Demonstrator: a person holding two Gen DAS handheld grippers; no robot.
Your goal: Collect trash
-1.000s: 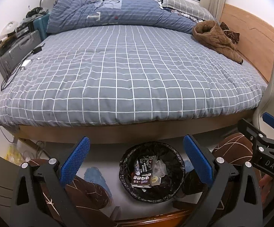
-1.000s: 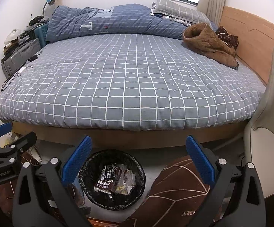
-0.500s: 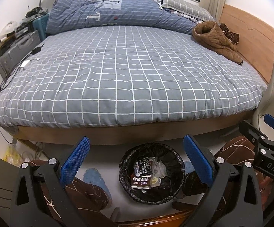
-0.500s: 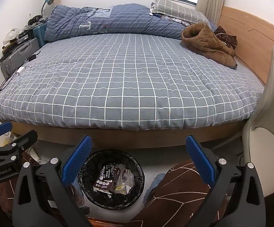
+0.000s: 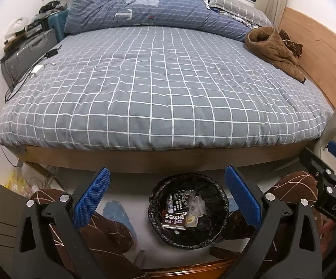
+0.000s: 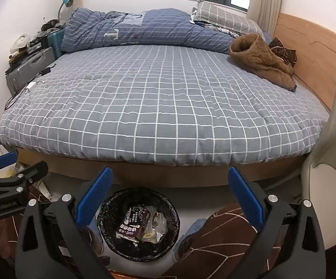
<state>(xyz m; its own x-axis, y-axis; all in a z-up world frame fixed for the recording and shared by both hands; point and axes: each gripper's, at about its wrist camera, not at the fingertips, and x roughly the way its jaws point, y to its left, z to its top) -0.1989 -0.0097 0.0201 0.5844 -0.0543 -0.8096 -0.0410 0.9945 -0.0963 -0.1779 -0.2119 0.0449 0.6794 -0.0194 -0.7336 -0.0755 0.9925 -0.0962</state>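
Your left gripper (image 5: 166, 197) is spread wide, its blue pads far apart and nothing between them. To its left, past the left finger (image 5: 91, 200), a suitcase (image 5: 26, 53) stands against the wall beside the bed (image 5: 158, 93), with a white charger (image 5: 36, 69) and cable lying on the quilt's edge. Ahead and above the fingers, the grey checked quilt fills the view. Directly below and between the two fingers, on the floor at the foot of the bed, sits the trash bin (image 5: 187, 239), lined with a black bag; inside it lie a dark carton (image 5: 173, 218) and crumpled clear wrappers (image 5: 197, 205). To the right and far ahead, a brown jacket (image 5: 272, 51) rests on the quilt near the wooden headboard (image 5: 316, 46).

Your right gripper (image 6: 170, 197) is likewise fully open and holds nothing. In its view the left gripper's body shows at the far left. The bin (image 6: 139, 255) lies below and just right of the left finger (image 6: 93, 197), so left of centre between the fingers. Under the right finger (image 6: 245, 200) is your leg in brown patterned fabric (image 6: 221, 239); a pale chair (image 6: 326, 186) stands at the far right.
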